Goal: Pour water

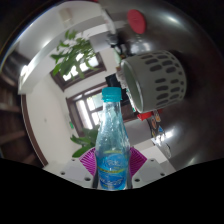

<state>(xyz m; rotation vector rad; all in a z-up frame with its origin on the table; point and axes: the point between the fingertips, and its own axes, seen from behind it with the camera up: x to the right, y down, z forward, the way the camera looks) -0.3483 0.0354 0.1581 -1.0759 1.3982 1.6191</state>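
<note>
A clear plastic water bottle (113, 140) with a blue cap and blue label stands upright between my fingers, held up off any surface. Both magenta pads (88, 158) press against its sides, so my gripper (112, 165) is shut on the bottle. The bottle's base is hidden below the fingers. Just beyond and above the cap, to the right, a white slotted pot (152, 78) with a dark opening tilts toward the bottle. The view is tilted.
A leafy green plant (75, 55) stands beyond the bottle to the left, by a bright window. A dark lamp-like object (136, 20) hangs above the pot. Small reddish items (157, 128) lie right of the bottle.
</note>
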